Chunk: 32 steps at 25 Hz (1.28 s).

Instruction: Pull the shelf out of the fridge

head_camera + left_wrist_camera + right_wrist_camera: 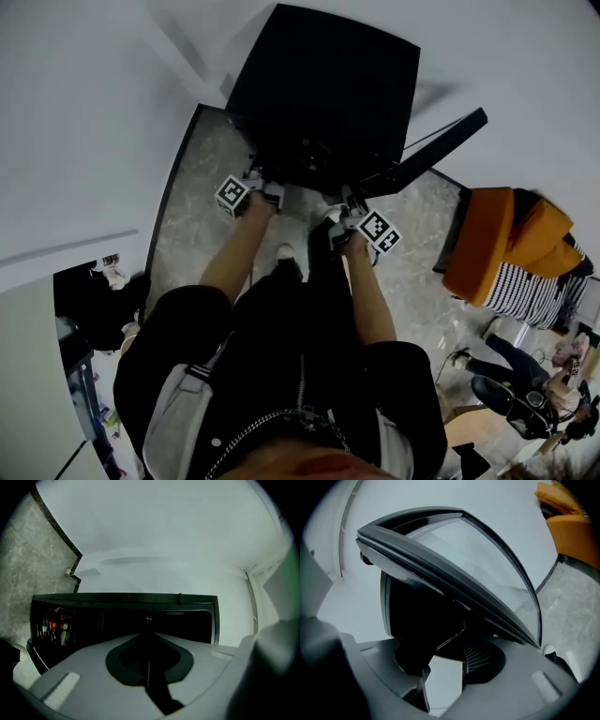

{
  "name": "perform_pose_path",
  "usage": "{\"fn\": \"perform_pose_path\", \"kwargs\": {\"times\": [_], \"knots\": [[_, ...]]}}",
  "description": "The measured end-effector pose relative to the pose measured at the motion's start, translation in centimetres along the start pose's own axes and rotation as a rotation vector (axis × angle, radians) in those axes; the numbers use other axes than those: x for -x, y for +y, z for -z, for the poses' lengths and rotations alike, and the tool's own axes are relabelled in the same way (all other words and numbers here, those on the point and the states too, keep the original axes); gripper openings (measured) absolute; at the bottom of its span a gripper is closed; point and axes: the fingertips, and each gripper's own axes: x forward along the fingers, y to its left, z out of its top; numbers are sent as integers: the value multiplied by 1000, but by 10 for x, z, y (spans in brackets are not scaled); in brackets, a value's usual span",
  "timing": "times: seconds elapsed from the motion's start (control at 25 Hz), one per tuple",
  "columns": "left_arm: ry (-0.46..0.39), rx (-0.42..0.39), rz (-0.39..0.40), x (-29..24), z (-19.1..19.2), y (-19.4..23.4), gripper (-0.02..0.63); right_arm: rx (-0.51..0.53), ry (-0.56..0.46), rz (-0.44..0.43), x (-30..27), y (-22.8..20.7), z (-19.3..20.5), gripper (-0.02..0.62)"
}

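Observation:
The black mini fridge (323,89) stands against the wall with its glass door (441,145) swung open to the right. Both grippers are at its dark open front. My left gripper (272,195) has its jaws nearly together, and a thin pale edge of the shelf (148,667) runs between them. The fridge interior behind my left gripper (148,639) is too dark to read. My right gripper (450,660) stands open under the door (464,559). A pale flat piece of the shelf (444,684) lies between its jaws, and the ribbed right pad (478,658) is clear of it.
Red-labelled bottles (54,630) stand inside the fridge at the left gripper view's left. An orange and striped seat (511,244) is on the marble floor (197,206) to the right, and a seated person (525,394) beyond it. White walls close in behind and at the left.

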Motion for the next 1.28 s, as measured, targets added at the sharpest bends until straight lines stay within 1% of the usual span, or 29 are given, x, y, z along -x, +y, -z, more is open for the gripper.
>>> {"fn": "perform_pose_path", "kwargs": {"times": [0.12,0.28,0.4,0.72,0.84,1.08,1.16,1.28], "knots": [[5,19,9,5,3,-6,23,-66,-8,-31,-2,-3,-1,155],[17,-7,-4,12,-1,3,23,-138,-12,-82,-5,-4,-3,155],[22,-8,-1,19,-1,4,23,-189,-6,-120,-10,-6,-2,152],[24,9,-5,27,3,-4,23,-328,-21,-148,-17,-16,-7,141],[25,29,-2,31,5,-9,23,-352,-26,-169,-18,-18,-8,109],[28,33,5,38,6,-10,23,-369,-11,-210,-25,-17,-6,102],[30,34,-2,41,5,-9,23,-376,-12,-226,-25,-14,-4,65],[33,42,3,44,5,-10,23,-378,-13,-243,-25,-9,-3,26]]}}
